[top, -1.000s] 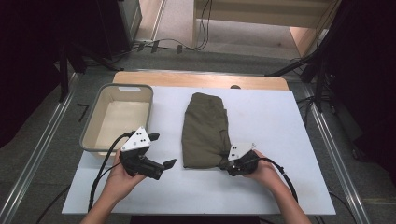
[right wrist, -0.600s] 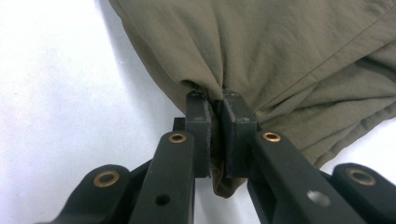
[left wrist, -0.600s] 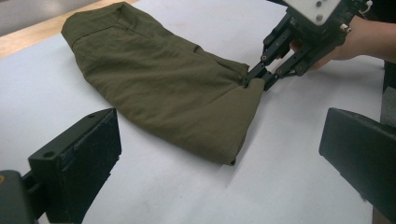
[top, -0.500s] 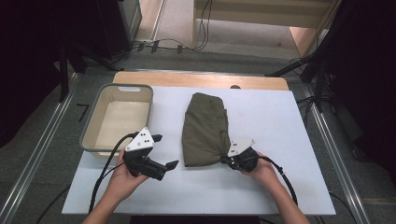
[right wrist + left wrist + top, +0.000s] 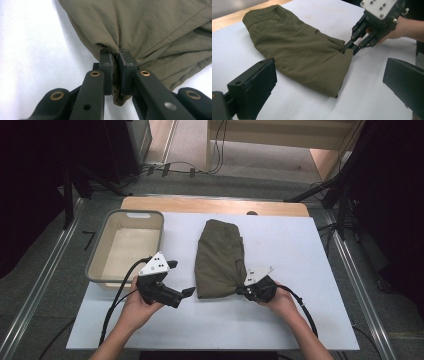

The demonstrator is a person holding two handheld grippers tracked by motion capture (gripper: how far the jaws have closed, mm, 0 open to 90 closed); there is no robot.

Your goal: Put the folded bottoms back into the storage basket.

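A folded olive-green garment [image 5: 220, 257] lies in the middle of the white table [image 5: 300, 250]. My right gripper [image 5: 242, 291] is shut on its near right corner; the right gripper view shows the cloth [image 5: 140, 27] pinched between the two jaws, with my right gripper [image 5: 116, 53] at the fabric's edge. My left gripper [image 5: 189, 292] stands open just left of the garment's near left corner, not touching it. In the left gripper view the garment [image 5: 297, 47] lies ahead between the wide-apart jaws, and the right gripper [image 5: 347, 49] grips its far corner.
A beige plastic bin [image 5: 100, 257] stands at the table's left side, its inside bare. A wooden strip [image 5: 215, 205] runs along the far edge. Cables trail from both grippers toward the near edge. Bare white surface lies right of the garment.
My left gripper has edged slightly right, toward the garment's near left corner. The right gripper stays shut on the near right corner.
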